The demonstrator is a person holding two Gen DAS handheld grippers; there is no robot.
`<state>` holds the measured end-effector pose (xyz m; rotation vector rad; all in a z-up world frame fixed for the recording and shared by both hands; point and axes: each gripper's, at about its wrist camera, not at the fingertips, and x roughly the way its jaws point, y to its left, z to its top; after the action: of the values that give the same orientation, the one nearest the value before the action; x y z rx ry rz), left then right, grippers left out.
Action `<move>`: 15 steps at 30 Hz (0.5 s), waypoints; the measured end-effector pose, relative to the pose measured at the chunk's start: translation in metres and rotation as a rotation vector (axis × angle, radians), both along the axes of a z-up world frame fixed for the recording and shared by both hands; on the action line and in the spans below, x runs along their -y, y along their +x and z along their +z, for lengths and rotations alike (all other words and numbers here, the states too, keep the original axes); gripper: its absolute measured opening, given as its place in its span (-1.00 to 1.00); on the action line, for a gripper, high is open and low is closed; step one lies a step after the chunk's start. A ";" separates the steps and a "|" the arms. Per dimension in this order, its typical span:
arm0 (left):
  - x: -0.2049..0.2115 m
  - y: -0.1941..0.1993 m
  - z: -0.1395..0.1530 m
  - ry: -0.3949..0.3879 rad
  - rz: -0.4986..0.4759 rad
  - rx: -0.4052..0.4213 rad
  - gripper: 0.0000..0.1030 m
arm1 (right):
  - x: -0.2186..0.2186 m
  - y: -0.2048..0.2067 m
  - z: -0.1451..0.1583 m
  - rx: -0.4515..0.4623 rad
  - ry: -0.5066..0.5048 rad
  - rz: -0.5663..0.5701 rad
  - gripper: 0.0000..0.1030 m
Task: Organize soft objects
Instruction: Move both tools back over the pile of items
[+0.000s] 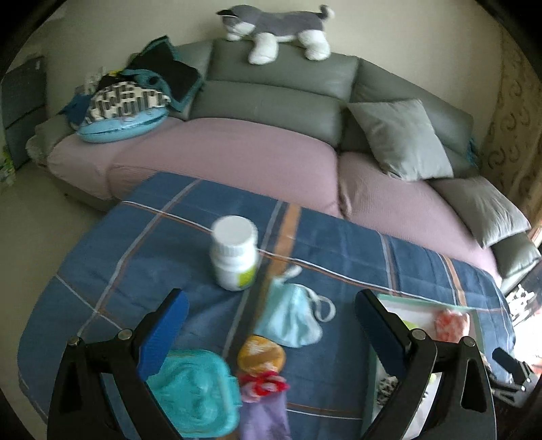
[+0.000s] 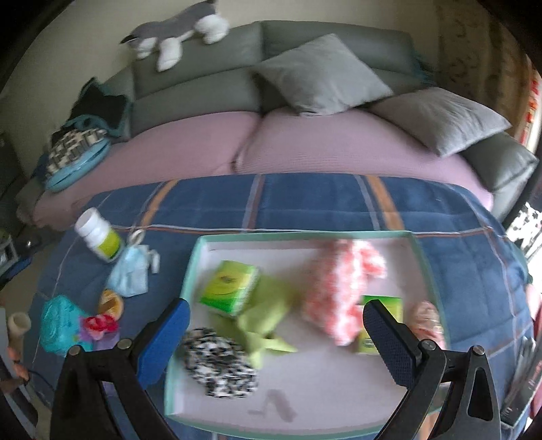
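Observation:
On the blue plaid blanket (image 1: 142, 237) lie a light blue face mask (image 1: 293, 320), a teal plastic lid (image 1: 193, 392), a round orange item (image 1: 261, 357) and a purple and red cloth (image 1: 266, 402). My left gripper (image 1: 271, 331) hovers open above them with nothing between its fingers. In the right wrist view a shallow pale green box (image 2: 189, 270) holds a pink and white fluffy cloth (image 2: 342, 291), a lime green cloth (image 2: 267, 318), a black and white cloth (image 2: 220, 362) and two green tissue packs (image 2: 228, 282). My right gripper (image 2: 276, 338) is open over the box.
A white pill bottle (image 1: 233, 257) stands on the blanket behind the mask. A grey sofa with a pink seat cover (image 1: 220, 152) runs behind the table, with grey cushions (image 1: 403, 138), a clothes pile (image 1: 135, 91) and a plush husky (image 1: 274, 30).

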<state>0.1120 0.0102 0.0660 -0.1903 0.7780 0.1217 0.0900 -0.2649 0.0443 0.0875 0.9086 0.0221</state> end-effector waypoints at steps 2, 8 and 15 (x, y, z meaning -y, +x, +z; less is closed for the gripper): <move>-0.012 -0.001 -0.001 0.001 0.031 -0.005 0.91 | -0.013 0.002 -0.002 -0.003 -0.007 0.024 1.00; -0.047 -0.008 -0.003 -0.008 0.126 -0.008 0.91 | -0.043 0.010 -0.010 -0.024 0.039 0.095 1.00; -0.078 -0.017 -0.005 -0.057 0.203 0.005 0.91 | -0.073 0.021 -0.018 -0.034 0.073 0.169 1.00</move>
<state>0.0948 0.0881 0.0612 -0.3232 0.7564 0.2915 0.1113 -0.1919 0.0262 0.0789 0.9471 0.2111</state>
